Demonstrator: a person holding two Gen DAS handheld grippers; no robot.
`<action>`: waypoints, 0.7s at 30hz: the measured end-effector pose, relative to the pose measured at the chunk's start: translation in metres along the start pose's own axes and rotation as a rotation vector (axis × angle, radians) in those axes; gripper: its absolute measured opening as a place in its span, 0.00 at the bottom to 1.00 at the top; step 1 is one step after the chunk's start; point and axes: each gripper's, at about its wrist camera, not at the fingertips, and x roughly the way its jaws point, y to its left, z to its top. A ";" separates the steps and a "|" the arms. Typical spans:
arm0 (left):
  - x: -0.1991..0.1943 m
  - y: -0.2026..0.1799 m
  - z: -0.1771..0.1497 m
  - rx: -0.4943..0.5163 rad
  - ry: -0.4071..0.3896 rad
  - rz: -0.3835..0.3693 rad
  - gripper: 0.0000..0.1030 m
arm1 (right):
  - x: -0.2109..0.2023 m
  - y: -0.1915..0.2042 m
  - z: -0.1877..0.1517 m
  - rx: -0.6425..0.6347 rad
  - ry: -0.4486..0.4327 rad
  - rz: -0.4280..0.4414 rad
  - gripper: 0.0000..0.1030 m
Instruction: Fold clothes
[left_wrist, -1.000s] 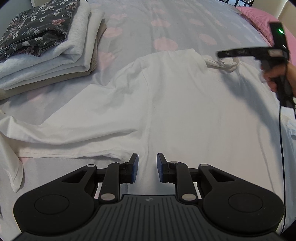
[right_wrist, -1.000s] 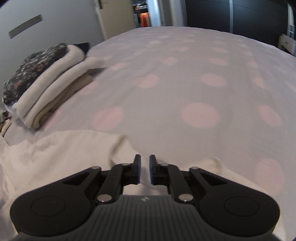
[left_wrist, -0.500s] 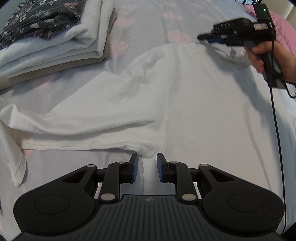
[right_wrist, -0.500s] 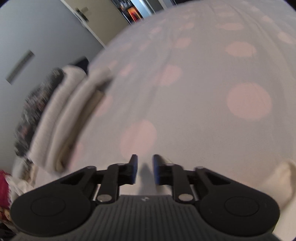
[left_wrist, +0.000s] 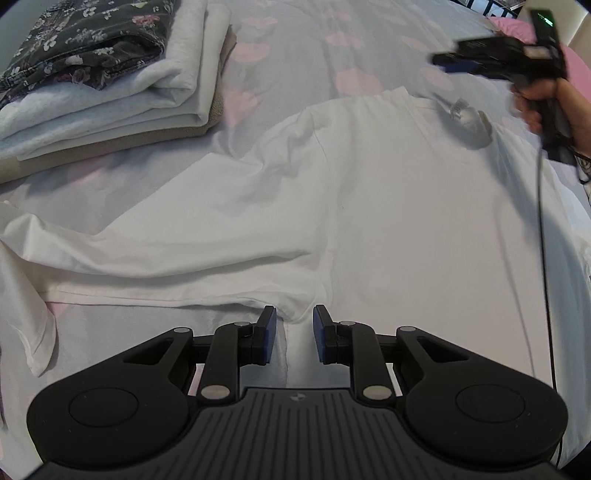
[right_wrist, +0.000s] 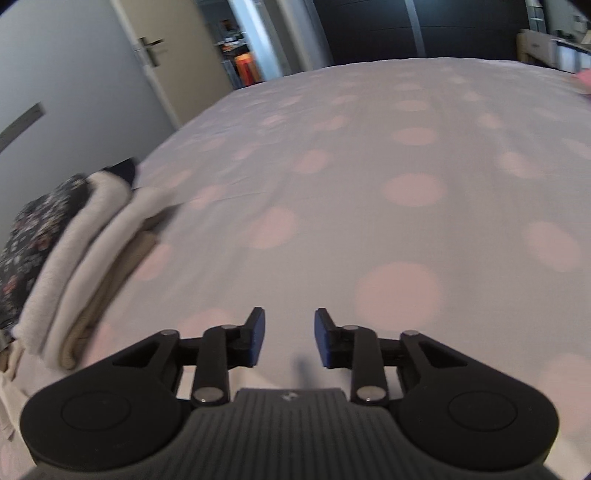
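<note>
White shirt (left_wrist: 388, 206) flat on the pink-dotted bedspread (right_wrist: 369, 166), both tools (left_wrist: 289, 334) (right_wrist: 289, 338) open and empty.

The left gripper (left_wrist: 294, 334) is hovering low with its jaws parted and nothing between them, while the right gripper (right_wrist: 289, 338), gripped by a hand (left_wrist: 550, 107) at the far right of the left wrist view, is also gaping wide and carrying nothing.
</note>
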 end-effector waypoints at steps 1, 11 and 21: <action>-0.001 0.000 0.001 -0.001 -0.005 0.000 0.18 | -0.005 -0.006 0.001 0.000 0.000 -0.018 0.35; -0.022 -0.013 0.010 -0.004 -0.087 -0.007 0.18 | -0.141 -0.101 -0.035 0.073 -0.041 -0.254 0.50; -0.042 -0.038 0.011 0.012 -0.147 -0.031 0.18 | -0.333 -0.186 -0.126 0.217 -0.098 -0.518 0.54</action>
